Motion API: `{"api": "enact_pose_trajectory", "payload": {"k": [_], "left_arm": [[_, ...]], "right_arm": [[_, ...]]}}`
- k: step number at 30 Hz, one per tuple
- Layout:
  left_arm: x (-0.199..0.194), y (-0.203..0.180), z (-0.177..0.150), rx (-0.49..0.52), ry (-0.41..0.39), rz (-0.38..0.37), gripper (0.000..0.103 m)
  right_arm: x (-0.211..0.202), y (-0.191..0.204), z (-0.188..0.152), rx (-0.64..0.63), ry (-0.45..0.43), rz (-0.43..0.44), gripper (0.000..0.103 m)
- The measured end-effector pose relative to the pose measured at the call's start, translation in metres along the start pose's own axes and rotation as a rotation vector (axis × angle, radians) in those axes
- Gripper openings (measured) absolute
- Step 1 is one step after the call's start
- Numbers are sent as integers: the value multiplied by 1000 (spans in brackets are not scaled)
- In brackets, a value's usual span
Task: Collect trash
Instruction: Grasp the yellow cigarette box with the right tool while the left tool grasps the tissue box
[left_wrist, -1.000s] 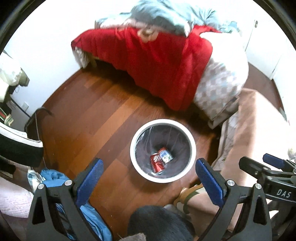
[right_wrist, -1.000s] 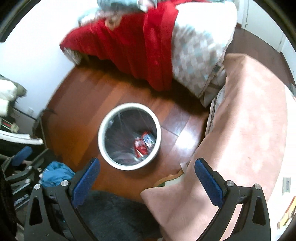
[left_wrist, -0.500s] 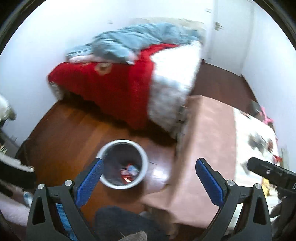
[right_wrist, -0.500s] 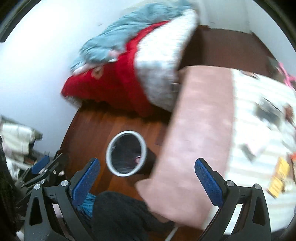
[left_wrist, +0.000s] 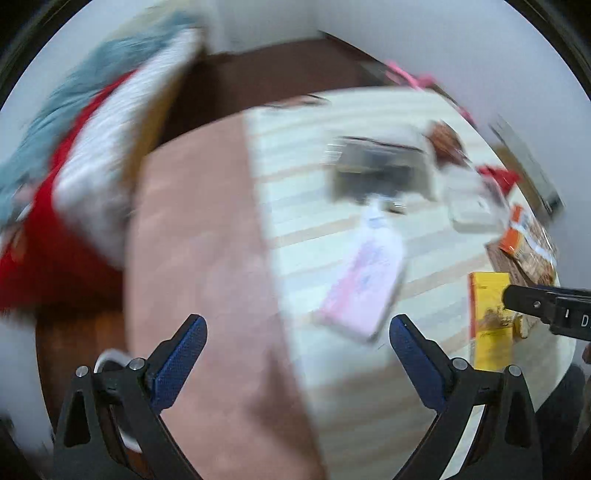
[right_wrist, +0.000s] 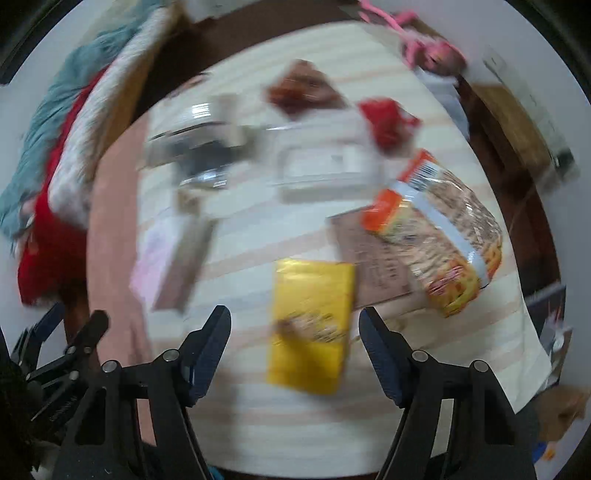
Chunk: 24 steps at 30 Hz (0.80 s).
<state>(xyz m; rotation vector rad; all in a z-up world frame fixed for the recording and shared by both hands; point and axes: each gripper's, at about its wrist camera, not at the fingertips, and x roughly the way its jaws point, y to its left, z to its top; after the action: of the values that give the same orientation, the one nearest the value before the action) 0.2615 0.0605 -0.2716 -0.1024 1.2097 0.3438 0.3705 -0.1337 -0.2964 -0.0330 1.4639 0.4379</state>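
Observation:
Trash lies on a striped cloth (right_wrist: 258, 413) over a table. A yellow packet (right_wrist: 310, 325) lies just ahead of my right gripper (right_wrist: 295, 334), which is open and empty above it. An orange snack bag (right_wrist: 436, 236), a clear plastic tray (right_wrist: 325, 170), a red wrapper (right_wrist: 388, 118) and a brown wrapper (right_wrist: 303, 88) lie farther back. My left gripper (left_wrist: 297, 345) is open and empty over the pink cloth (left_wrist: 207, 266). A pink packet (left_wrist: 365, 280) lies ahead of it. The yellow packet (left_wrist: 487, 317) shows at its right. Both views are blurred.
The white bin rim (left_wrist: 107, 358) peeks behind my left gripper's left finger. A bed with a red blanket (left_wrist: 44, 240) and blue cover (right_wrist: 48, 147) stands at the left. A dark glass dish (left_wrist: 373, 173) sits on the striped cloth. Dark wood floor (left_wrist: 266, 77) lies beyond.
Both grippers have swung right and up from the bin on the floor to the table with the trash. The bin has slid out of the right view. Both stayed open.

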Motion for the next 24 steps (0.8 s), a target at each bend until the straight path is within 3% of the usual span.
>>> {"api": "enact_pose_trajectory", "payload": {"k": [3,5,7,10,15,17,18,19,24], "left_arm": [[32,-25,27,103,71,-54,100],[50,-33,37,133,109,-83,90],[61,-33,40,122,146,-96,48],[62,-24,38,56,148,-103,48],[53,17,2,-181,179,-102,48],[47,33,-20,-272,185,-104,48],[43,40,-32,-305,188,-113,48],[41,44,-38,-324,190,-114,48],[33,53,-66,-351,180,-92,47]], "right_arm": [[12,-12,10,34,25,3,74],[19,-14,14,39,36,8,74],[23,-10,16,27,45,10,74],[33,3,16,-15,66,-7,74],[47,30,10,-111,82,-90,74],[52,47,5,-171,74,-127,71],[53,55,2,-208,67,-142,64],[54,65,-1,-250,65,-142,58],[61,100,-23,-375,99,-121,59]]}}
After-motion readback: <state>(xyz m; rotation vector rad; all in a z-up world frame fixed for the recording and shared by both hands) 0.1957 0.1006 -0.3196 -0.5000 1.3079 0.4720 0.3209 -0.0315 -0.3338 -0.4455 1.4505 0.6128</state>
